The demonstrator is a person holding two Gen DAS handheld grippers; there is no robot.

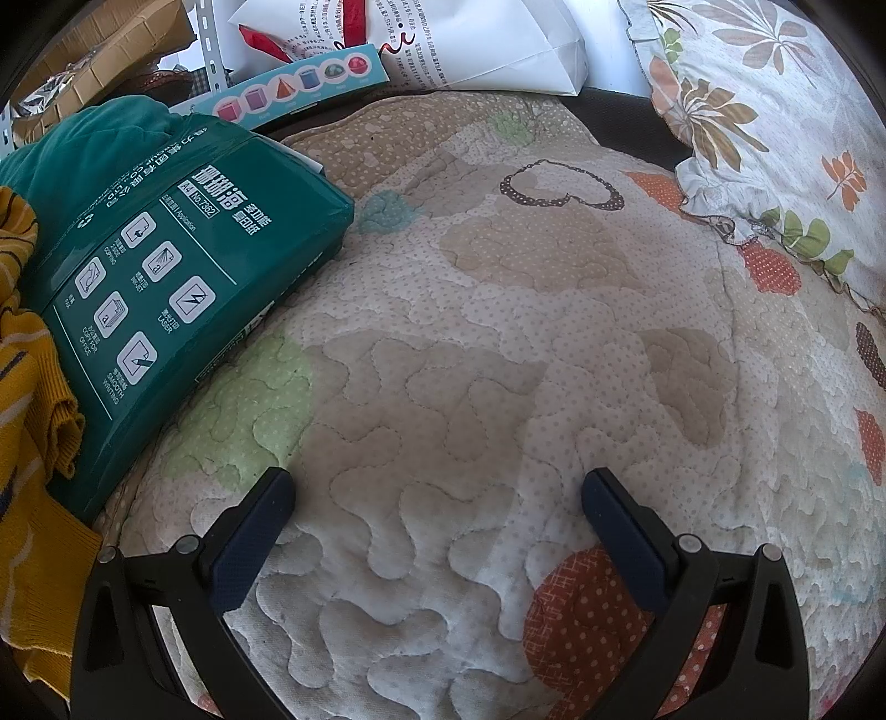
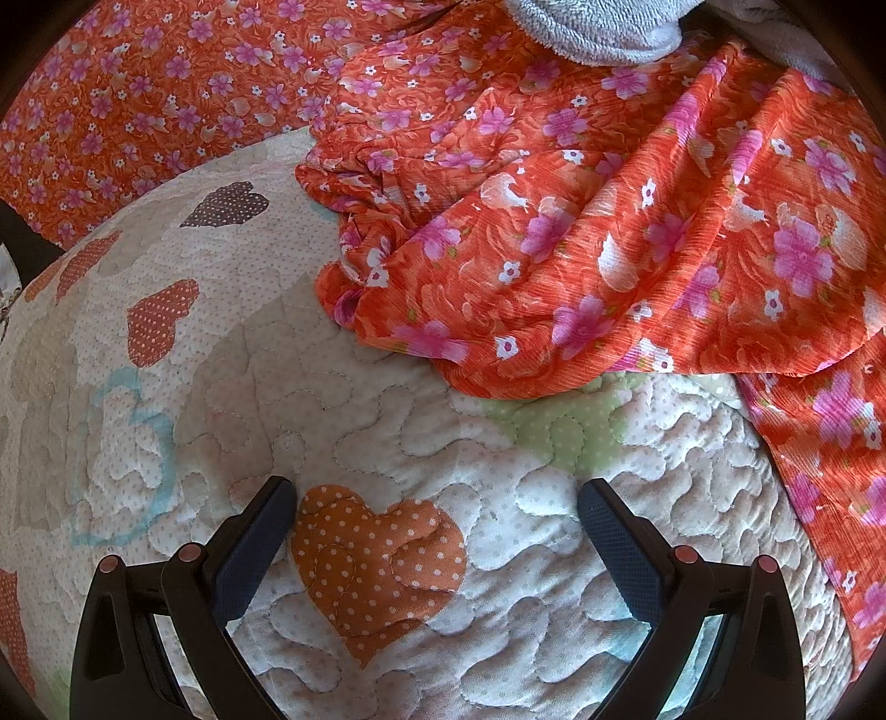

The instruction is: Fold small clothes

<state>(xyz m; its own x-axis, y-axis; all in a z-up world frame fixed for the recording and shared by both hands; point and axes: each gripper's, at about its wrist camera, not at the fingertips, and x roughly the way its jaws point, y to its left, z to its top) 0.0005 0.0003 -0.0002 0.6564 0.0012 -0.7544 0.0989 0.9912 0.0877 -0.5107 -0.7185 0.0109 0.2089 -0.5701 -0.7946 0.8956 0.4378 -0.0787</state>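
An orange garment with pink flowers [image 2: 581, 232] lies crumpled on the quilted bed cover [image 2: 415, 421], spreading over the top and right of the right wrist view. My right gripper [image 2: 437, 493] is open and empty, just above the quilt, a short way in front of the garment's near edge. My left gripper [image 1: 437, 482] is open and empty over bare quilt [image 1: 470, 343]. A yellow knitted garment [image 1: 33, 443] lies bunched at the far left of the left wrist view, apart from the gripper.
A green pack of A4 paper [image 1: 166, 288] lies left of the left gripper, partly on green cloth [image 1: 83, 149]. A white paper bag [image 1: 470, 39] and a leaf-print pillow [image 1: 775, 127] lie beyond. A grey fleece item [image 2: 598, 27] rests behind the orange garment.
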